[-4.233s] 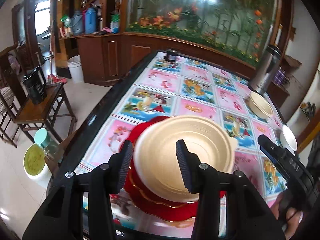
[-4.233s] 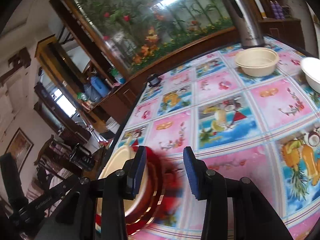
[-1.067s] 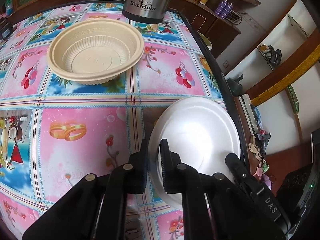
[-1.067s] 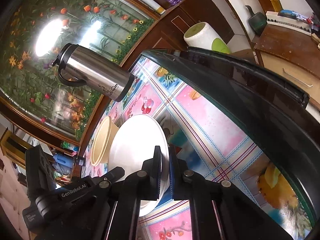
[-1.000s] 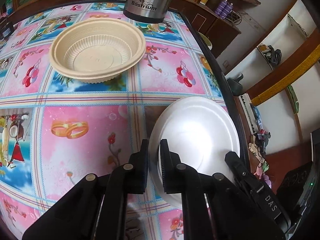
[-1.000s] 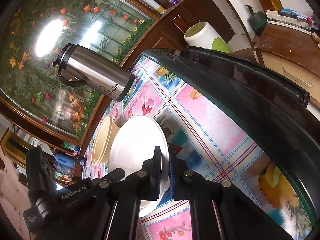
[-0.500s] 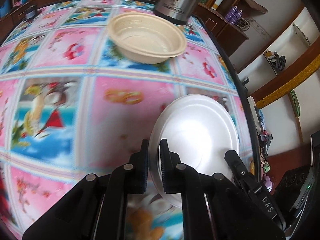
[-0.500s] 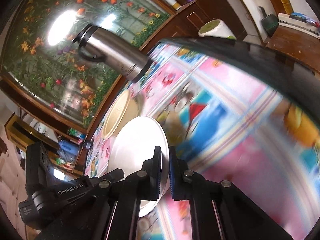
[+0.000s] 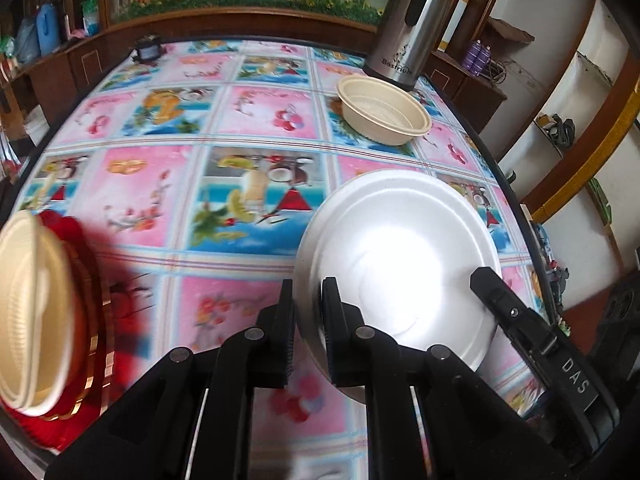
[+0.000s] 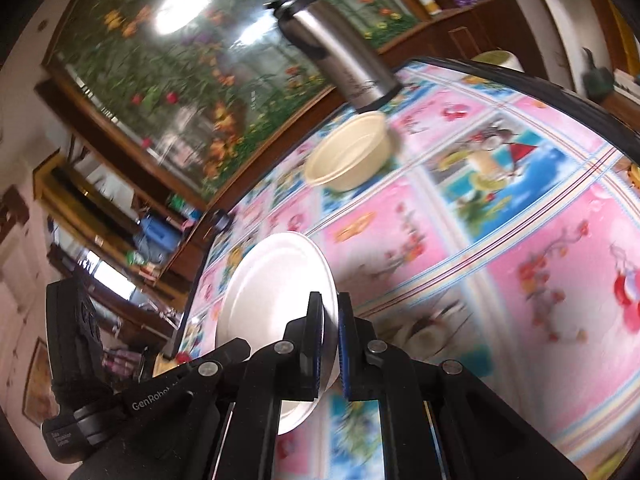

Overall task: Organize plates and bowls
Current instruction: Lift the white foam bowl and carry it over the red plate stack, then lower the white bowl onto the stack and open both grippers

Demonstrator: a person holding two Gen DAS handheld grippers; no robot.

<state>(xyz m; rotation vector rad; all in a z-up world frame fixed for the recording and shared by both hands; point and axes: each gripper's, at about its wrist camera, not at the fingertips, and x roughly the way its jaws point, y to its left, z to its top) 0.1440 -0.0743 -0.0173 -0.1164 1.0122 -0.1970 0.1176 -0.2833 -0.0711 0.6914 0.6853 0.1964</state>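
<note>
Surface [image 9: 256, 112] with fruit-print cloth: view has swung since a second ago; more of it shows now, with the far cabinet edge in frame. Steel flask [image 9: 412, 24] and beige bowl [image 9: 382, 110] just beside it, both now far off at the back instead of close ahead. Red plate stack topped by a beige bowl [image 9: 32, 312] has come into view at the left edge, blurred. White plate [image 9: 400, 256] held clear above the cloth between both tools: left tool [image 9: 307, 312] clamped on its near-left rim, right tool [image 10: 330, 336] clamped on the opposite rim. Grip unchanged.
</note>
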